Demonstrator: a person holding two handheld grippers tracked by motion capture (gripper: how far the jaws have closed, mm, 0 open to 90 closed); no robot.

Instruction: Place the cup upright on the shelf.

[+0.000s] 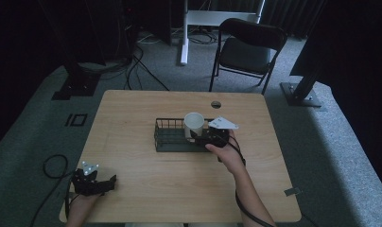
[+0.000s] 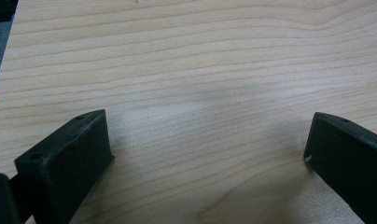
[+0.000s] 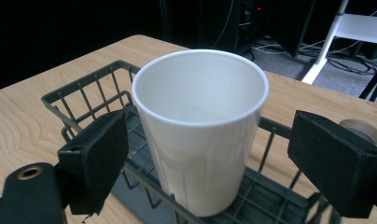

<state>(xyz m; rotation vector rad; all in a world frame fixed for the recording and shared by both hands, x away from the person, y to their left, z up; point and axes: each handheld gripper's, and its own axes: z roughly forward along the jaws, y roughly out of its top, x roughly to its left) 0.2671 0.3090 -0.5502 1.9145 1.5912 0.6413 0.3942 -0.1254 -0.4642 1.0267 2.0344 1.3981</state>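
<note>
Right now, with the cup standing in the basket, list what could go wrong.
1. The right tool has its jaws open on either side of the white cup, apart from it; a sideways pull back could clip the cup and tip it.
2. The cup is tall and looks empty, so a light knock might topple it over the wire basket's low wall.
3. The right tool sits at the basket; snagging the wire could drag it across the table.
</note>
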